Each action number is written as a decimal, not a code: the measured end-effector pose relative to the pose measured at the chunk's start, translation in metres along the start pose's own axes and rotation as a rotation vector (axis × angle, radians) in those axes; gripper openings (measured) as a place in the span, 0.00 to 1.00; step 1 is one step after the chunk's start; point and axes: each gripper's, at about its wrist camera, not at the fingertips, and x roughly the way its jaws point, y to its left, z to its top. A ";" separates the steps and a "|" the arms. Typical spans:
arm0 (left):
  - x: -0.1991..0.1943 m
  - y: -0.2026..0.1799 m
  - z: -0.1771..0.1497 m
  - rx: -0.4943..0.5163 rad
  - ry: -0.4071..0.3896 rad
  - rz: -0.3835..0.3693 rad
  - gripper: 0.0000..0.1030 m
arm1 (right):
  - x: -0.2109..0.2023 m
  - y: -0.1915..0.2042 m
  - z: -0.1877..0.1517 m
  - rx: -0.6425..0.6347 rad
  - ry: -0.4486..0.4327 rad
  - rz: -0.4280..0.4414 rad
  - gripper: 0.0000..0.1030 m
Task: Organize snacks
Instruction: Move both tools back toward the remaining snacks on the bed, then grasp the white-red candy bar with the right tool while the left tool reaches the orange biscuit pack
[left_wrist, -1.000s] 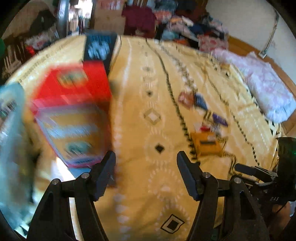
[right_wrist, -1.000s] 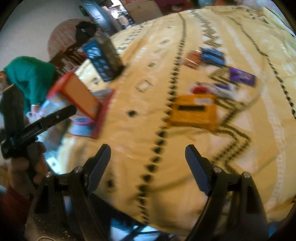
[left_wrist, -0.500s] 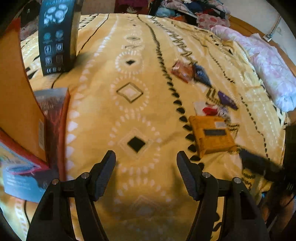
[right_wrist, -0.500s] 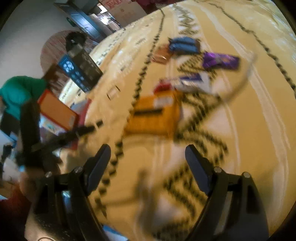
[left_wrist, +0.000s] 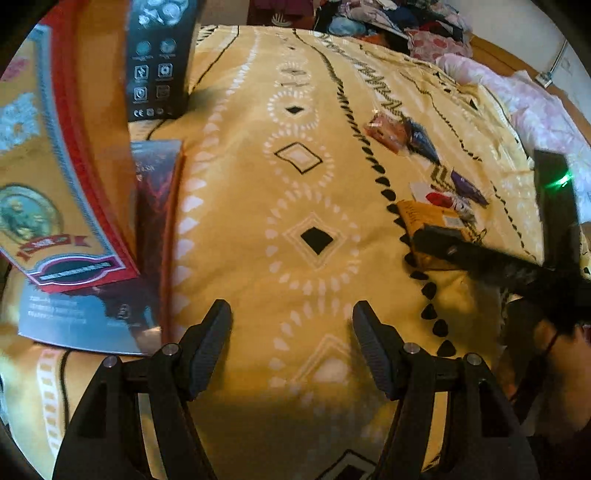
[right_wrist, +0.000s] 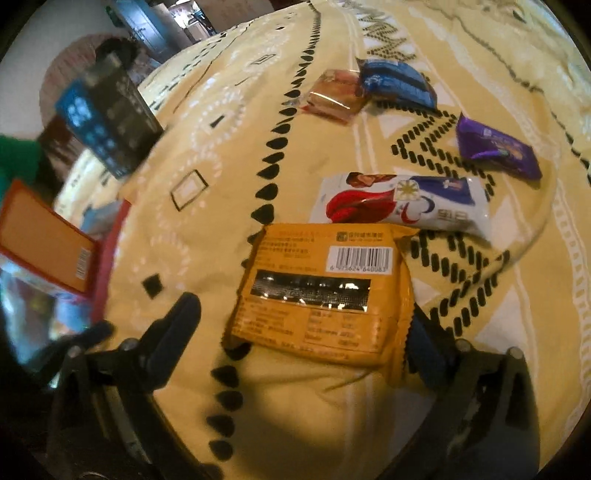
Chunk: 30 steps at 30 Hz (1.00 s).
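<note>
Orange snack pack (right_wrist: 321, 291): lying flat on the yellow blanket (right_wrist: 229, 155), barcode side up, right between the two jaws of the right gripper (right_wrist: 306, 332). Reaching down over it with jaws that have just been opening wider. Not squeezing yet; left jaw standing clear of the pack's left edge, right jaw partly hiding under the pack's right corner, so cannot tell if touching there. Long side of the pack running across the gap, from one jaw to the other, so a tight fit.

Lying just past the pack: a white and red pack (right_wrist: 406, 203), its near edge touching or tucking under the orange one. Sitting farther off: a purple pack (right_wrist: 498, 147), a blue pack (right_wrist: 399, 83) and a brown clear pack (right_wrist: 336, 96).

Hanging well to the side with nothing inside: the left gripper (left_wrist: 291, 339), about half open over bare blanket. Right one clearly nearer.

Standing at the far left: a red box (left_wrist: 55, 166) and a dark box (left_wrist: 159, 62). Leaving lots of open blanket between boxes and snacks for carrying.
</note>
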 end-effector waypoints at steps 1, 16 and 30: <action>-0.006 0.001 0.000 0.001 -0.012 -0.002 0.67 | 0.000 0.000 -0.001 -0.012 -0.009 -0.013 0.86; -0.032 0.031 -0.008 -0.089 -0.069 -0.016 0.67 | -0.024 0.035 -0.029 -0.143 0.083 0.235 0.80; -0.028 0.009 -0.005 0.016 -0.031 -0.110 0.68 | -0.024 -0.028 0.050 -0.600 0.111 -0.053 0.86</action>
